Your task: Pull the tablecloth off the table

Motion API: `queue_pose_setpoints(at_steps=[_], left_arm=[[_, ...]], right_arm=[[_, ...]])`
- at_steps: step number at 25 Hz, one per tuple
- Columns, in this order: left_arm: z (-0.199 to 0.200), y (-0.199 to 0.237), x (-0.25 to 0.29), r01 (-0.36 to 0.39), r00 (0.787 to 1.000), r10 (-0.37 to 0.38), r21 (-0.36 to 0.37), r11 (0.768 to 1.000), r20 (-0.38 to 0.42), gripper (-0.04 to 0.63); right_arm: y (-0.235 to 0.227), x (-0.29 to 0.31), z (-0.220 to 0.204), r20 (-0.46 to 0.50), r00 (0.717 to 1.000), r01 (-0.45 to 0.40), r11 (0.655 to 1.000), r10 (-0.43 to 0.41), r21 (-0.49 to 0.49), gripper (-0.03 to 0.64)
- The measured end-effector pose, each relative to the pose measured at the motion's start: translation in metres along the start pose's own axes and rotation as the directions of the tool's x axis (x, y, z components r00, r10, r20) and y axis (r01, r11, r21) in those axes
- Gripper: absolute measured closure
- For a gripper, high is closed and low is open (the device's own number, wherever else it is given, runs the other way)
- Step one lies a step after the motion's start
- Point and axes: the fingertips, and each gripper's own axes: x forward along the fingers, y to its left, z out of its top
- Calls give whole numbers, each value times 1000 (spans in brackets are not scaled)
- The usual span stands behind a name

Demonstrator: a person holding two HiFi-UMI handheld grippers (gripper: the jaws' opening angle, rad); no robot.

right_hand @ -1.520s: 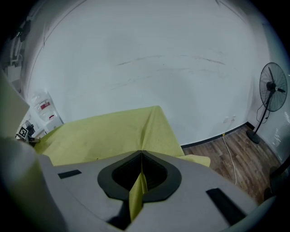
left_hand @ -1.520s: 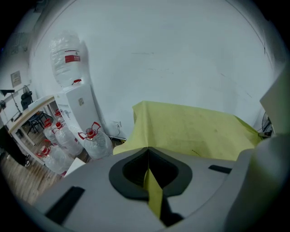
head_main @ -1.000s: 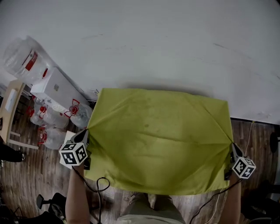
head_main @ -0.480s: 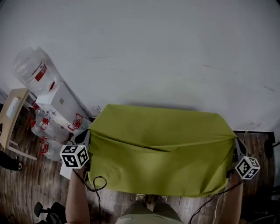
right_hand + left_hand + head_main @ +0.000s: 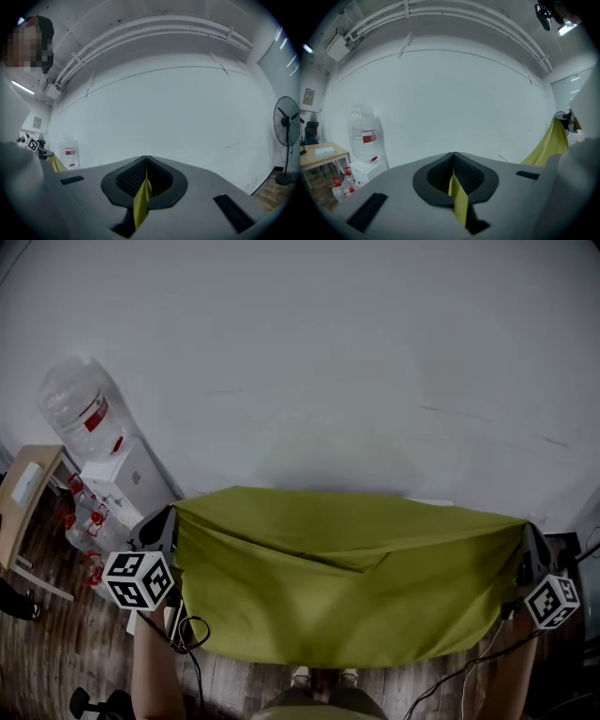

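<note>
Both forearms reach forward from the near edge of the head view, held wide apart. The left hand-held gripper (image 5: 167, 526) is at the left and the right hand-held gripper (image 5: 530, 545) at the right, at about the same height. The yellow-green tablecloth (image 5: 337, 587) is stretched between them. Its top edge runs from one to the other, and the rest hangs as a sheet in front of the person, over the wooden floor (image 5: 56, 643), with the lower hem above the shoes (image 5: 323, 676).

The left gripper view looks level at a white wall. That gripper's (image 5: 453, 180) jaws are pressed together on a narrow fold of the tablecloth (image 5: 459, 201), which trails down between the pads. At the right edge of this view the cloth's other corner rises to the far gripper.

The right gripper view shows the same on its side. This gripper's (image 5: 146, 180) jaws are closed on a yellow strip (image 5: 140, 204).

Only the right gripper view shows a standing fan (image 5: 286, 136) at the far right. Both gripper views show pipes under the ceiling, which the head view does not.

The head view alone shows the whole cloth. To its left stand a water dispenser (image 5: 122, 484) with its bottle (image 5: 80, 409) and a small wooden worktop (image 5: 23, 493).
</note>
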Motion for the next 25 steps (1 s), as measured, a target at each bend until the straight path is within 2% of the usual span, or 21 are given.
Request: queue_pose_setpoints(at_steps=[6,12,25], left_arm=[[48,-6,-38,0,996,-8,84,996,87,576],[68,-13,-98,-45,992,34,86,995,123,576],[51,-67,-258,-137,981,126,71,988,145,576]], right_arm=[[24,-36,52,96,995,0,999,5,-51,591],[27,-85,78,128,991,-24,998,33,-66,591],[19,-219,78,144,982,-119,992,125,-51,591]])
